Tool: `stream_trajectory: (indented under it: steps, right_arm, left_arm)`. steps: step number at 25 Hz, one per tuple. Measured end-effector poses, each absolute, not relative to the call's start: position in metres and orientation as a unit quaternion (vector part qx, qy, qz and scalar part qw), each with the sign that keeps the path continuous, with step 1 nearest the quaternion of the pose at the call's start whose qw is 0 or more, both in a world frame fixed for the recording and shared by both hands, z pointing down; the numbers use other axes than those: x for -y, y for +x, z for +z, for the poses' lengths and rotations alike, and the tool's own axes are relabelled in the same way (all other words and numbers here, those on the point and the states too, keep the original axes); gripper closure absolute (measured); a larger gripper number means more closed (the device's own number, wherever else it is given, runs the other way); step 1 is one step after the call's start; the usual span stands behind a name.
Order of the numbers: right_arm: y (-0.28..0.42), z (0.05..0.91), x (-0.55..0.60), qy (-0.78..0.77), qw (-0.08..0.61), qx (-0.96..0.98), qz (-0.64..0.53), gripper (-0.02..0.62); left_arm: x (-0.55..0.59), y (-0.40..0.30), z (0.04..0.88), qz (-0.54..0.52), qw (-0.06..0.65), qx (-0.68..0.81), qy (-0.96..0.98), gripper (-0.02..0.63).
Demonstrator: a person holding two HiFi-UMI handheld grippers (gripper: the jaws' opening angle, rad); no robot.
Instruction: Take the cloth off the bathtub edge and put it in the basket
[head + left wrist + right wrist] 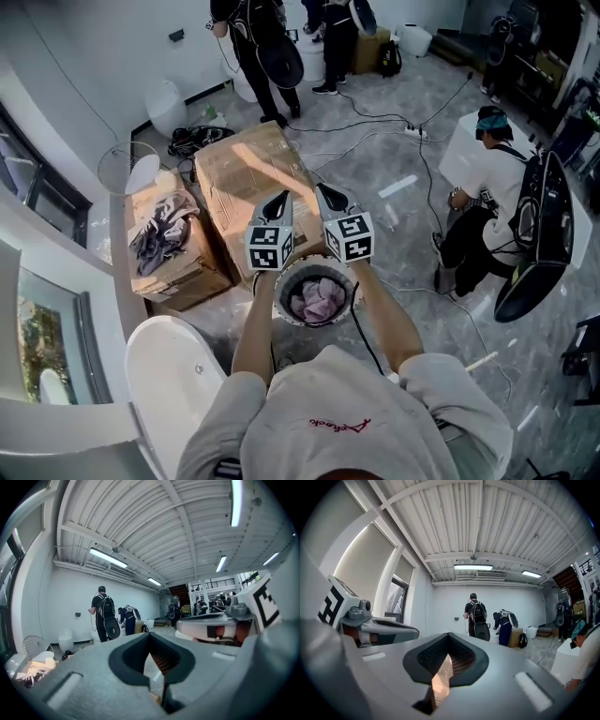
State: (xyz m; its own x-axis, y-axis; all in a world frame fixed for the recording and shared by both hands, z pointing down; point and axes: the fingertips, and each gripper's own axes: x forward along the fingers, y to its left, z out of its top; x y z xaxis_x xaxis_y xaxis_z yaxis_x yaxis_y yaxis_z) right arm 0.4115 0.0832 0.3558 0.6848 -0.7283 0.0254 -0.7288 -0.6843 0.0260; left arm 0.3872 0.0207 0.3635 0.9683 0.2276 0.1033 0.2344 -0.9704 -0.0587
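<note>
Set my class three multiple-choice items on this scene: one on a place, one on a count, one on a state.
1. Where is the pink cloth? A on the bathtub edge; B in the basket; C on a cardboard box.
2. How many grippers show in the head view? A one; B two; C three.
3. How do the jaws of the left gripper and right gripper stand? A both shut; B both open; C one on cloth.
Key: B, it lies inside the rim; B, one per hand; A, each gripper view shows jaws together, empty.
</note>
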Motion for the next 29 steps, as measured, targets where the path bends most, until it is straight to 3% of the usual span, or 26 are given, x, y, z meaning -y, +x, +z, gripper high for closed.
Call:
stream_trajectory:
  steps: [29]
  right_arm:
    - [0.402, 0.374, -0.098, 0.919, 0.014, 0.394, 0.024, 0.589]
  left_arm:
    - [-0.026, 0.373, 0.380, -0.058, 0.029, 0.108, -0.992, 0.606]
